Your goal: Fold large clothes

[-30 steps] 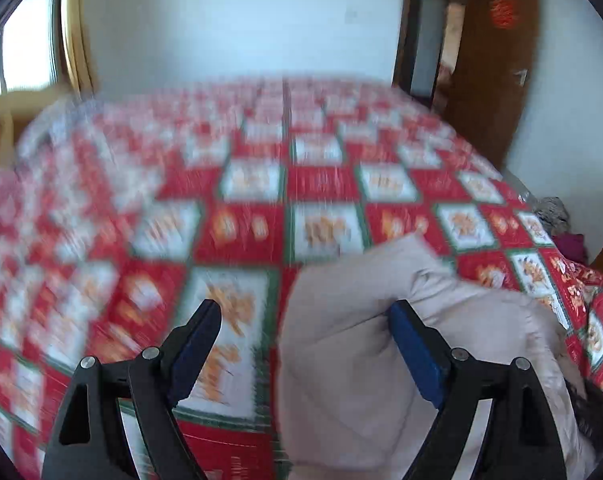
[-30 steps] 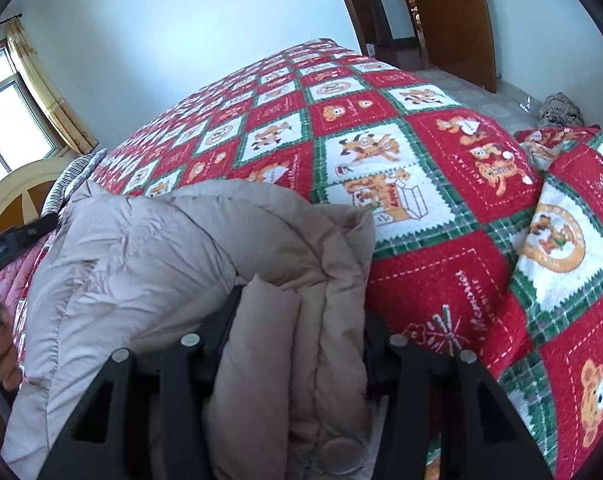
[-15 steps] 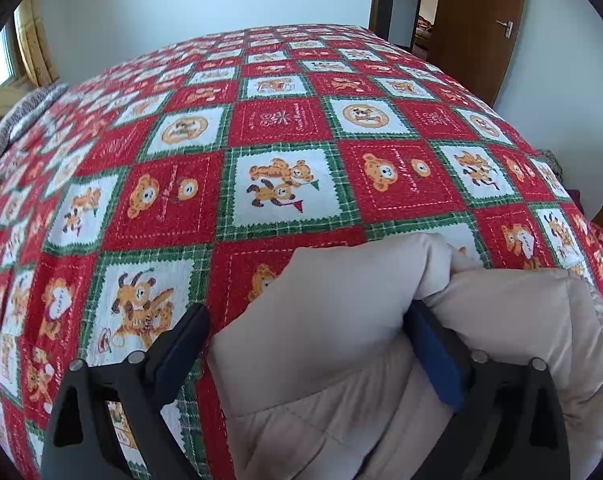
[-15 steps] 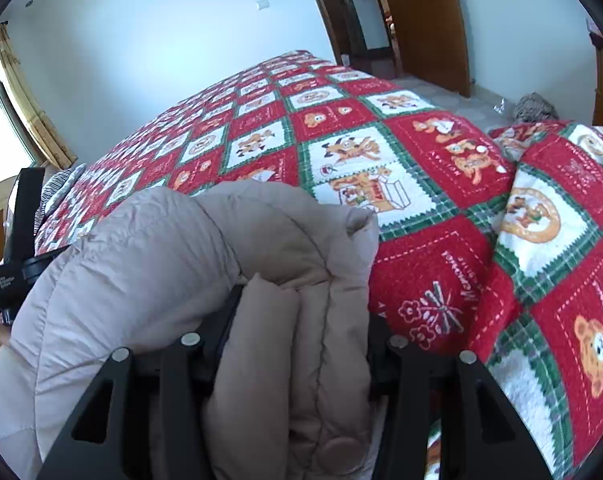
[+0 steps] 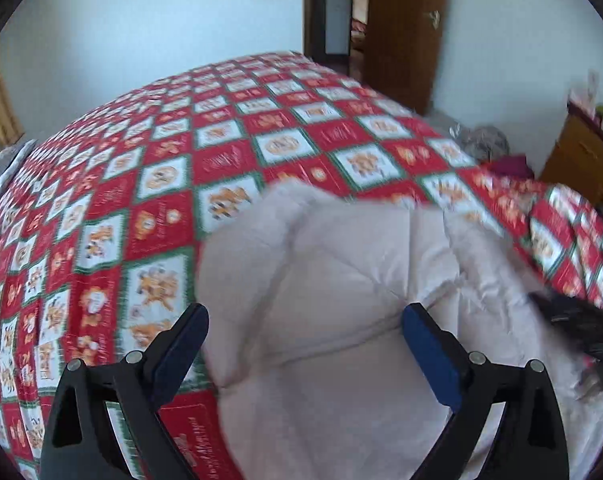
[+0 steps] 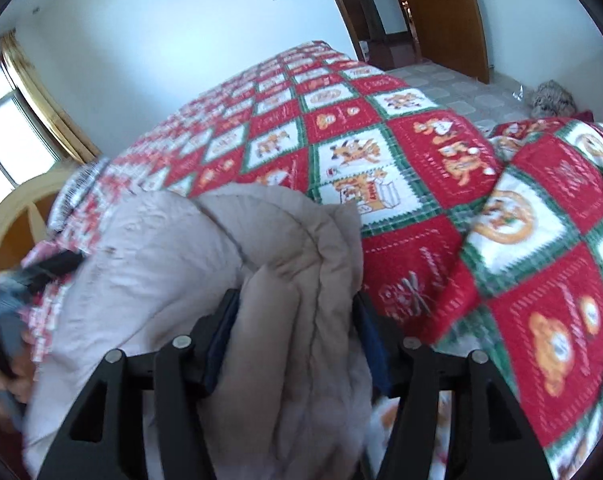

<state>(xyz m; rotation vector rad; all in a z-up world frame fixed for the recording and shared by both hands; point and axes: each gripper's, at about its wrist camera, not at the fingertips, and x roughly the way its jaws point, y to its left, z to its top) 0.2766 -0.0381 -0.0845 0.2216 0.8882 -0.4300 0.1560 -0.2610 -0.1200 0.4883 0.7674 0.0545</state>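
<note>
Jacket (image 6: 205, 264), beige and quilted, bunched on the red-and-green checked bedspread (image 6: 521, 280) at the near edge of the bed, filling 5 to 7 o'clock in both wrist views. Right gripper (image 6: 295, 328) clamped on a thick puffy fold of it, padding bulging out between the jaws. Left gripper (image 5: 303, 332) spread wide over the jacket's upper panel, blue pads (image 5: 429, 356) apart and pinching nothing, though blur makes light contact hard to rule out.

Judged step: gathering and laying out the garment ahead of the first fold, not yet flat. Next move likely calls for bringing the left jaws together on a free edge toward 12 o'clock, then drawing both grips apart to spread the fabric; slippery, lofty fill may slide out of a shallow bite.

Compared with half a second ago: left view swung so the doorway (image 5: 341, 32) sits at 12 o'clock and a wooden cabinet (image 5: 581, 168) appears at 3 o'clock; jacket now centred under the left jaws. Right hold unchanged.
</note>
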